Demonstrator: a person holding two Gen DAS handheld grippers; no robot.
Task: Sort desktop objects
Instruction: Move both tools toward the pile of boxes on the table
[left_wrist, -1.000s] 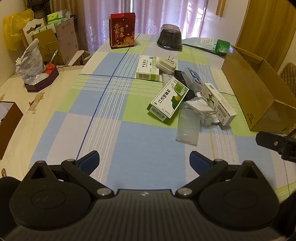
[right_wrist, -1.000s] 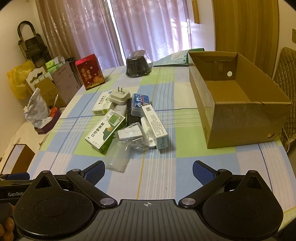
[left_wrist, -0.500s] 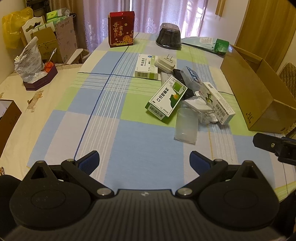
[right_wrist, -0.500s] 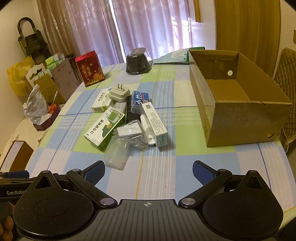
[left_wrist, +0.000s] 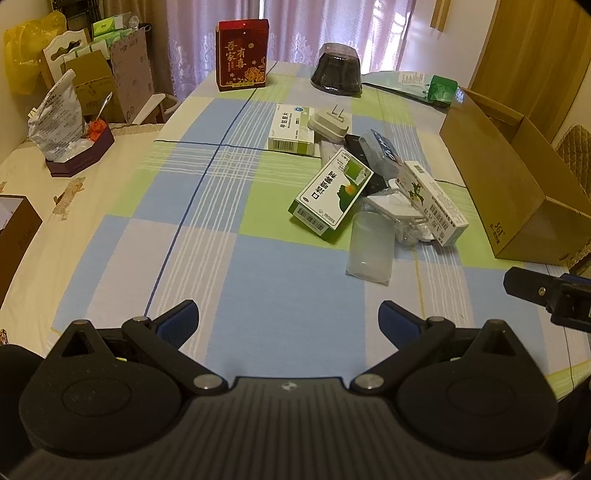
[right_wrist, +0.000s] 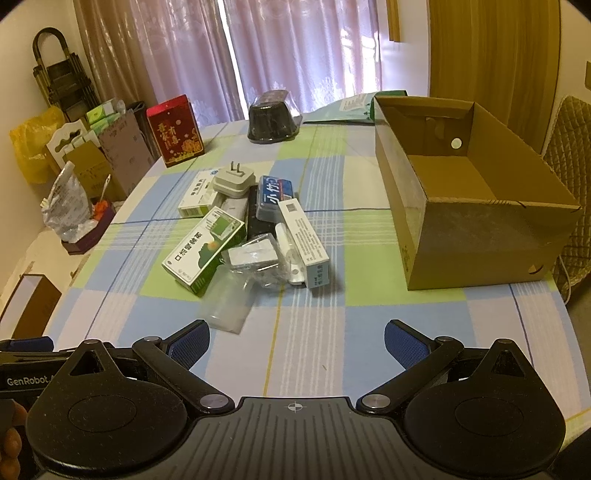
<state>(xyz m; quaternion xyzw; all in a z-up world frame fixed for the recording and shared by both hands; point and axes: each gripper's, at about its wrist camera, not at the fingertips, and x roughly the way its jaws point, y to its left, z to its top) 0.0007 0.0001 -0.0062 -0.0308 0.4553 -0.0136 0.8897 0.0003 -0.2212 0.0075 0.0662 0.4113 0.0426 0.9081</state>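
Now: both grippers empty, jaws spread wide, held low over the near edge of the checked tablecloth (left_wrist: 280, 280). Left gripper (left_wrist: 288, 319) and right gripper (right_wrist: 297, 338) both short of the clutter; nothing between the blue pads (right_wrist: 190, 338).

Pile of small items at table centre, ahead of both tools. Nearest piece: a frosted plastic cup (right_wrist: 227, 301) lying on its side, long axis running roughly away from the cameras, one end toward the grippers. Ahead-left of the right gripper, ahead-right of the left; appears about equally near to either. Behind it, touching or overlapping: green-and-white medicine box (right_wrist: 205, 249), clear packet with a white part (right_wrist: 255, 258), long white carton (right_wrist: 304, 240), blue tissue pack (right_wrist: 277, 195), white plug adapter (right_wrist: 234, 181).

Open cardboard box (right_wrist: 476, 229) to the right of the pile, well apart from it; probably the destination, so right arm judged better placed for carrying.

Right view only: box interior, bare. Left view only: box outer wall (left_wrist: 495, 177), plus the right tool's tip at frame edge.
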